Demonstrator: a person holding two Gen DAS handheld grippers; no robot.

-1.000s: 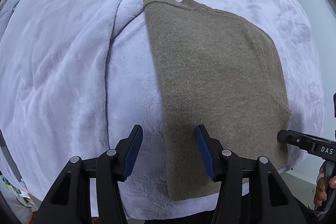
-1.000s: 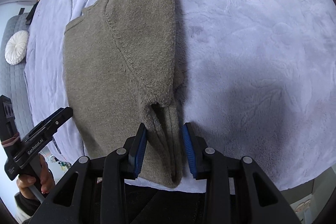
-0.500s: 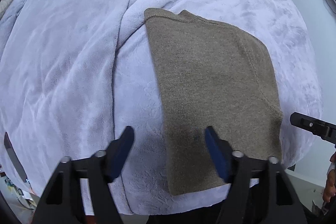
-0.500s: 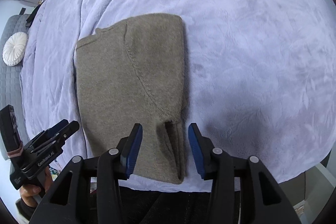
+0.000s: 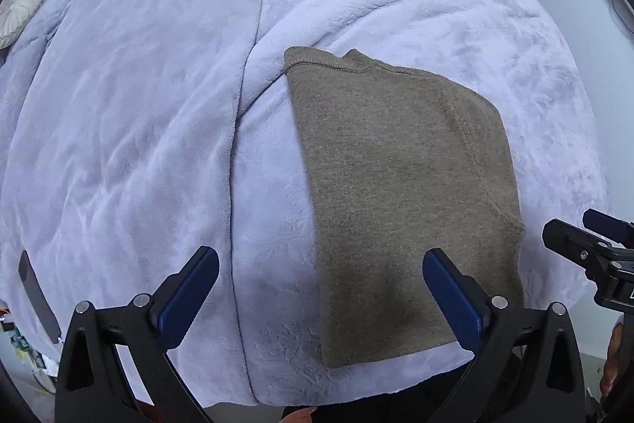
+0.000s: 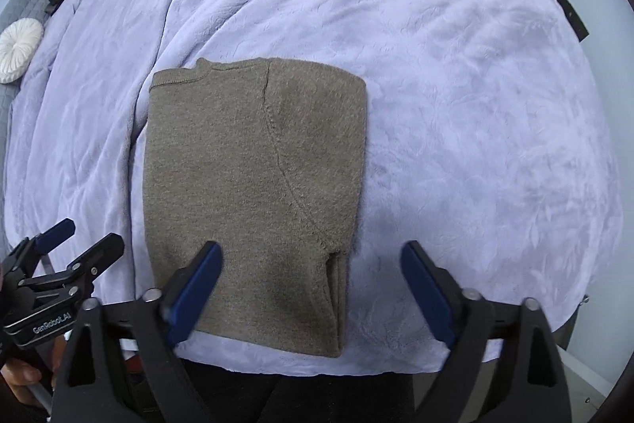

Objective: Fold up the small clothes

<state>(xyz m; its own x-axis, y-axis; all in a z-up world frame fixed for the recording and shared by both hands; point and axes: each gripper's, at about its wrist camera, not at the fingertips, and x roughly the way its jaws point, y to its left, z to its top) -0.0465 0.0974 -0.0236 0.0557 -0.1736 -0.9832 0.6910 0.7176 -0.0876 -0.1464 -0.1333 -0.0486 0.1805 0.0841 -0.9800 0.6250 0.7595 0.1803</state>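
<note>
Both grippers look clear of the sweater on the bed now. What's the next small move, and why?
Probably bring both grippers back down to the near hem for a bottom-to-collar fold. The olive sweater lies flat on the lavender blanket, sides already folded in, still long. The left gripper and right gripper hang above its near end, jaws opening, with nothing pinched between them.

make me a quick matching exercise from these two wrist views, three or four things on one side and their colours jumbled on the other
Things:
1. folded knit sweater
2. plush blanket
3. round pleated cushion
4. fingers of the right gripper

Colours:
A. white
B. blue pads
C. olive brown
D. pale lavender

Pairs: 1-C, 2-D, 3-A, 4-B
</note>
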